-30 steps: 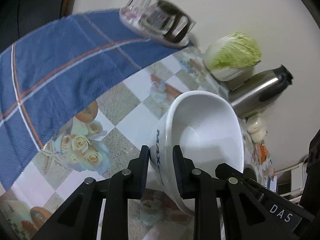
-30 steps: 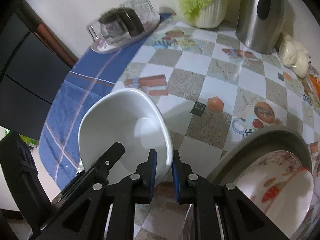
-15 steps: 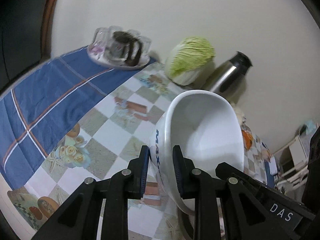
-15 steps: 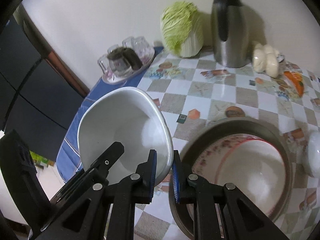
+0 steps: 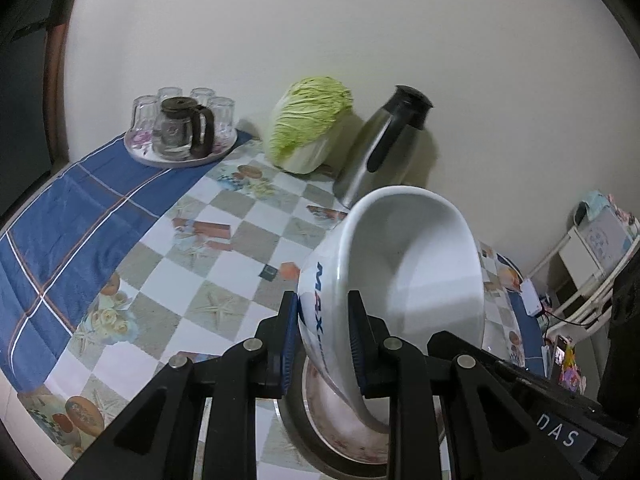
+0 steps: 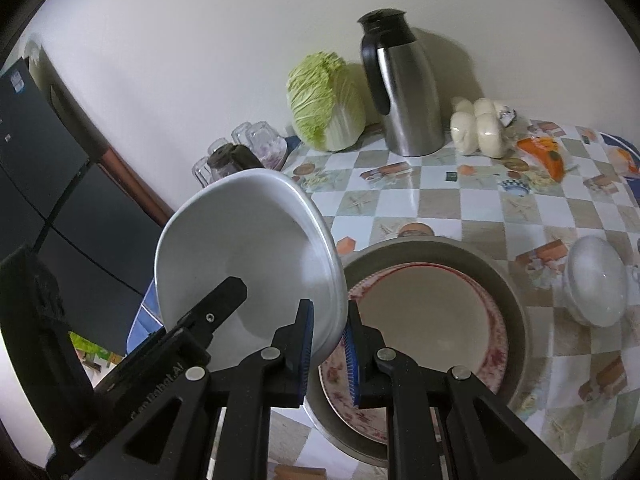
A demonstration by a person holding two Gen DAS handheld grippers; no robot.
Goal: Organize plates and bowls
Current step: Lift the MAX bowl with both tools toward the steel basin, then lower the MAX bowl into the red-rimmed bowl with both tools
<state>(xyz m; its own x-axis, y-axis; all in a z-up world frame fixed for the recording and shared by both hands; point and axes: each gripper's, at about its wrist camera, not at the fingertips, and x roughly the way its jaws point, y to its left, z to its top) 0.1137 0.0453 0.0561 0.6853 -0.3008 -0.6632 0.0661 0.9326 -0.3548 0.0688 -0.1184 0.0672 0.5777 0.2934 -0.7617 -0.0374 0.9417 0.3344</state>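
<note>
Between both grippers: white bowl [image 5: 400, 280], tilted. Left gripper [image 5: 323, 344] and right gripper [image 6: 327, 350] each clamp opposite rim. Glazed ceramic: stiff, slippery, breakable, likely heavyish; rim pinch holds, tray [image 6: 516, 300] below.

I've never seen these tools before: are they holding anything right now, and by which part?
Yes. Both hold one white bowl by its rim: the left hand-held gripper clamps one side, the right hand-held gripper the opposite side, above a plate.

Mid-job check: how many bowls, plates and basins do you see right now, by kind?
Bowls: 2 (held white bowl, upturned white bowl)
Plates: 1 visible (patterned plate)
Basins: 1 (grey basin)
Total: 4
</note>
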